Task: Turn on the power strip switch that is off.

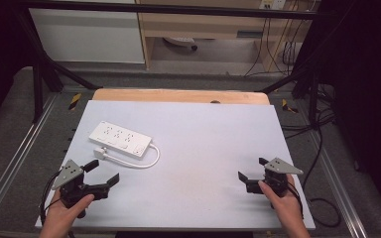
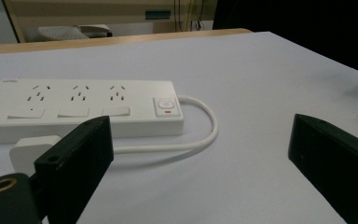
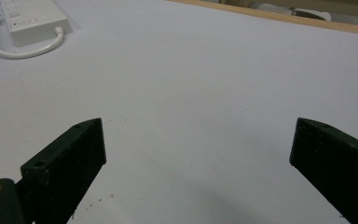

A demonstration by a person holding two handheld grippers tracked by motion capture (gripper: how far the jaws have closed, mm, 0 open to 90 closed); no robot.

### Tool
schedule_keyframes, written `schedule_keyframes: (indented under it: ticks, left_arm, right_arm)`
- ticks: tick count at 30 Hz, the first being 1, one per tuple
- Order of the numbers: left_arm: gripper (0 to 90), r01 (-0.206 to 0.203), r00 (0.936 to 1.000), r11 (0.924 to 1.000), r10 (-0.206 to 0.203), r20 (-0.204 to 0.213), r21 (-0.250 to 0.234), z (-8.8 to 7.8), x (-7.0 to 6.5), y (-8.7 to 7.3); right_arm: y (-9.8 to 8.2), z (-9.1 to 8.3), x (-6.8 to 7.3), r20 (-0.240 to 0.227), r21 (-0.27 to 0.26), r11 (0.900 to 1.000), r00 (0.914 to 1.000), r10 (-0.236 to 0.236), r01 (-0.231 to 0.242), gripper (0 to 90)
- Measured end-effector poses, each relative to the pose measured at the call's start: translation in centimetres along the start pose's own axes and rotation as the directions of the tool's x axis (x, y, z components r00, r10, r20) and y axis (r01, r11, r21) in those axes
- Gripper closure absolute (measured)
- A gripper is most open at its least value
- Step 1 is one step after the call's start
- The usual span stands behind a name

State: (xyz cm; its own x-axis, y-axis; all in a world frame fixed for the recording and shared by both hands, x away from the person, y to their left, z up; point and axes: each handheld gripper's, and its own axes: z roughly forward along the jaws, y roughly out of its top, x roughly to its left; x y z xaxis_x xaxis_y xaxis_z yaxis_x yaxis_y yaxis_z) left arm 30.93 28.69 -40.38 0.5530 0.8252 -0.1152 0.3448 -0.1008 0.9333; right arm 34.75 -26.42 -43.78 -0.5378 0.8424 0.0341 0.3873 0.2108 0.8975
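Note:
A white power strip lies on the white table sheet at the left, its short white cable looping round to a white plug beside it. My left gripper sits just below the plug, open, holding nothing. In the left gripper view the power strip shows three sockets and a switch, and the plug lies right by the left jaw. My right gripper rests open near the sheet's front right, far from the strip.
A wooden table edge shows beyond the sheet. Metal frame rails run along both sides. Cables hang at the right. A wooden cabinet stands behind.

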Motion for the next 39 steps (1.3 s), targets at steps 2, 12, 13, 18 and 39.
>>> schedule_keyframes:
  ticks: [2,12,13,18,39]
  left_arm:
    - [6.5,0.006,1.0,1.0,-0.006,0.0,-0.003,0.0,-0.1,0.1]
    - [6.2,0.005,0.9996,0.9997,-0.005,-0.029,-0.023,0.0,-0.1,0.8]
    - [6.3,0.01,0.9995,0.9996,-0.011,-0.03,-0.027,0.0,-0.1,0.9]
    - [8.0,-0.011,0.9981,0.9992,0.009,-0.06,-0.037,0.1,-0.6,1.8]
    - [8.5,0.002,0.9972,0.9981,-0.007,-0.075,-0.062,-0.3,-0.7,3.0]
  right_arm:
    - [0.0,0.0,0.0,0.002,-0.001,1.0,1.0,0.002,-0.002,4.0]
    - [0.1,0.2,0.2,0.018,0.006,1.0,0.9998,0.011,-0.012,4.1]
    - [0.1,0.2,0.2,0.02,0.008,1.0,0.9997,0.016,-0.016,4.1]
    - [0.0,0.2,0.1,0.029,0.014,1.0,0.9996,0.006,-0.007,4.1]
    - [0.2,0.1,0.7,0.022,0.015,0.999,0.9991,-0.037,0.037,3.5]
